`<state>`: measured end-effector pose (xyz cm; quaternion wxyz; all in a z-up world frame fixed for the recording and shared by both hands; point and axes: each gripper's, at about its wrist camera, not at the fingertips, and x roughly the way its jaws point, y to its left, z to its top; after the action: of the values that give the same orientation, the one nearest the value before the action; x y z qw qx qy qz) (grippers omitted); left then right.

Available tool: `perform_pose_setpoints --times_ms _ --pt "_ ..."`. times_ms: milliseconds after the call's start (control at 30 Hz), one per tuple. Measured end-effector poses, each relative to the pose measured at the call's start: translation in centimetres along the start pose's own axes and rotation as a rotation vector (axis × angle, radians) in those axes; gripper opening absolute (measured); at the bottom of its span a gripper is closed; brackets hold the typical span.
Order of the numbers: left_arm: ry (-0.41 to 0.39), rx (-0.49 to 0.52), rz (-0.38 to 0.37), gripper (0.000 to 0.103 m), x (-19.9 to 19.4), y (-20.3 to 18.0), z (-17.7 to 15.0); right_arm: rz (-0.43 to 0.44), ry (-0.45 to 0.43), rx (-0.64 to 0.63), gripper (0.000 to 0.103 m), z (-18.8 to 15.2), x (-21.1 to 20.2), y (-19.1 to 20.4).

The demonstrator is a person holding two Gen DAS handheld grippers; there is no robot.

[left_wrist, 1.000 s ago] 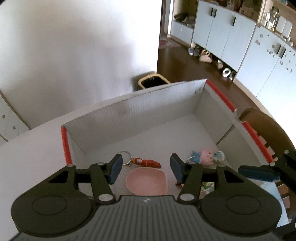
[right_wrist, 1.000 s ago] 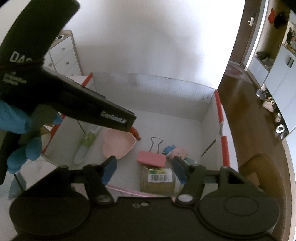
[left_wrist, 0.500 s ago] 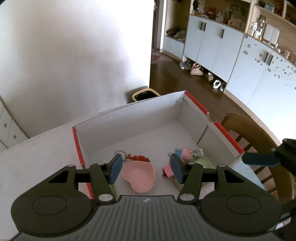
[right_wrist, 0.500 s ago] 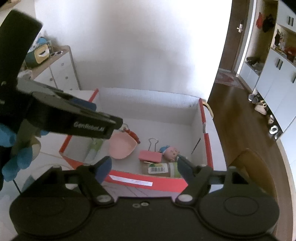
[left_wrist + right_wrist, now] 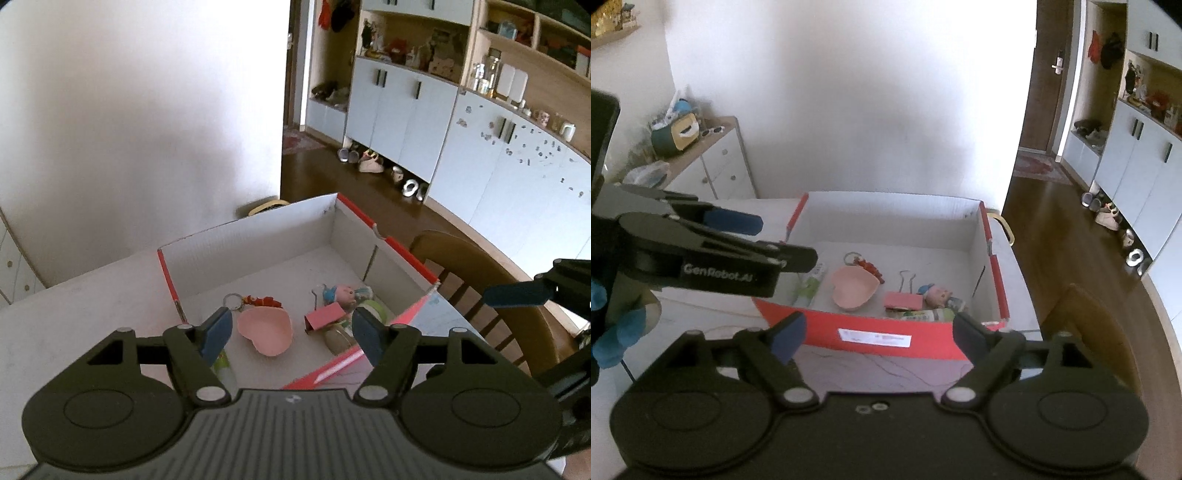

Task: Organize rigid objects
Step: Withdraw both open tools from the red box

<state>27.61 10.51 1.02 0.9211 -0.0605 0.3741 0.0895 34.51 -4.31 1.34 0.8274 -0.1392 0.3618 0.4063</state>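
Observation:
A red-edged cardboard box (image 5: 871, 334) (image 5: 402, 254) sits on the white table. Inside lie a pink heart-shaped dish (image 5: 266, 329) (image 5: 851, 290), a red keychain (image 5: 258, 301) (image 5: 866, 264), a pink binder clip (image 5: 323, 317) (image 5: 902, 300), a small doll (image 5: 343, 293) (image 5: 938, 293), a jar on its side (image 5: 338, 334) (image 5: 925, 315) and a white-green tube (image 5: 809, 286) (image 5: 221, 363). My left gripper (image 5: 290, 334) is open and empty, above and short of the box. My right gripper (image 5: 877, 338) is open and empty, in front of the box's near wall.
A wooden chair (image 5: 491, 291) (image 5: 1097, 332) stands to the right of the table. A white drawer unit (image 5: 713, 166) with clutter stands at the back left. Cabinets (image 5: 424, 110) and shoes (image 5: 369, 164) line the far wall. The left gripper's body (image 5: 701, 254) reaches in from the left in the right wrist view.
Both grippers have drawn back and up from inside the box; the box looks smaller and farther. Both stay open and empty.

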Motion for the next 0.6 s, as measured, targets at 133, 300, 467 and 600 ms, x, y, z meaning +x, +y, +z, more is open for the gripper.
perform_pose_setpoints --times_ms 133,300,467,600 --pt "-0.021 0.011 -0.014 0.071 -1.6 -0.2 -1.1 0.004 -0.023 0.01 0.09 -0.8 -1.4 0.5" --pt "-0.055 0.007 -0.044 0.071 -3.8 -0.1 -2.5 0.022 -0.054 0.028 0.093 -1.8 -3.7 1.0" --pt "-0.095 0.02 -0.063 0.071 -6.2 -0.4 -3.9 0.03 -0.099 0.048 0.097 -2.9 -5.7 1.4" --pt "-0.116 0.026 -0.07 0.071 -7.4 -0.6 -5.2 0.039 -0.125 0.065 0.099 -4.2 -6.6 1.6"
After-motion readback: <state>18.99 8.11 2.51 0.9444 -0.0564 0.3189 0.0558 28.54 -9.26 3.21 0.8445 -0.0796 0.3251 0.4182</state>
